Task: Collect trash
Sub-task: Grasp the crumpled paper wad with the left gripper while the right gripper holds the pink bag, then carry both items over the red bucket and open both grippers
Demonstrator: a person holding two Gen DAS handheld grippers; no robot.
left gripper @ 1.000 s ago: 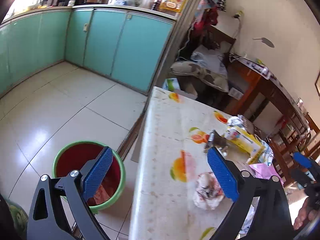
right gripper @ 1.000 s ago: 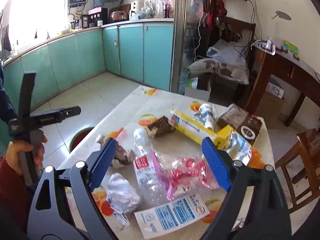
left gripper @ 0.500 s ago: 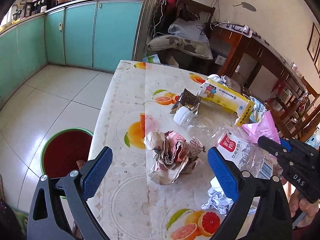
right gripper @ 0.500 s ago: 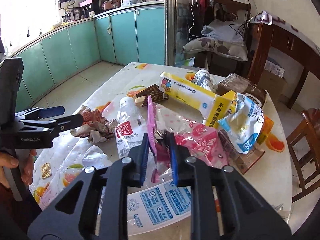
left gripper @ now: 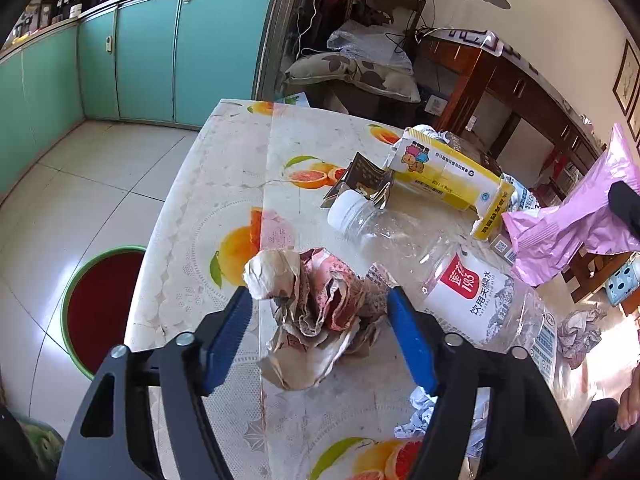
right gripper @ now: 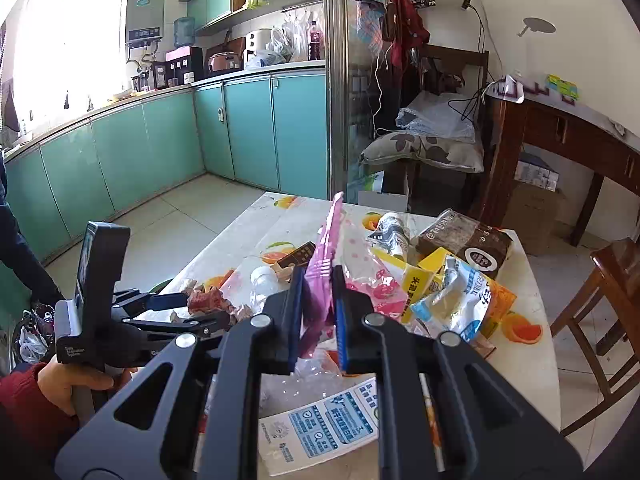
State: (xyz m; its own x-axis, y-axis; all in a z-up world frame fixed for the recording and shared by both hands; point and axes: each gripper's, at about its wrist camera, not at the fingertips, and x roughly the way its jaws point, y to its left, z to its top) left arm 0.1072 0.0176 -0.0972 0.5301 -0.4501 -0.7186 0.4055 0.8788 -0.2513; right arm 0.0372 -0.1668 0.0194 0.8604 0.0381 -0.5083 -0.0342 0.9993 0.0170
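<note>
Finish closing the left gripper (left gripper: 318, 334) around the crumpled paper ball (left gripper: 316, 312) near the table edge (left gripper: 160, 248), jaws narrowing but not yet pressing, then carry both it and the pink wrapper (right gripper: 324, 276), pinched in the right gripper (right gripper: 317, 312), to the bin (left gripper: 100, 304) on the floor.

Left tongs (left gripper: 320, 316): no longer above the red bin (left gripper: 100, 308), now over the bench (left gripper: 240, 152), closing around the crumpled paper wad (left gripper: 316, 308), which sits between the blue pads. Right tongs (right gripper: 316, 300): wide apart a second ago, now clamped on the pink plastic wrapper (right gripper: 324, 248), lifted off the bench and standing up from the tips.
</note>
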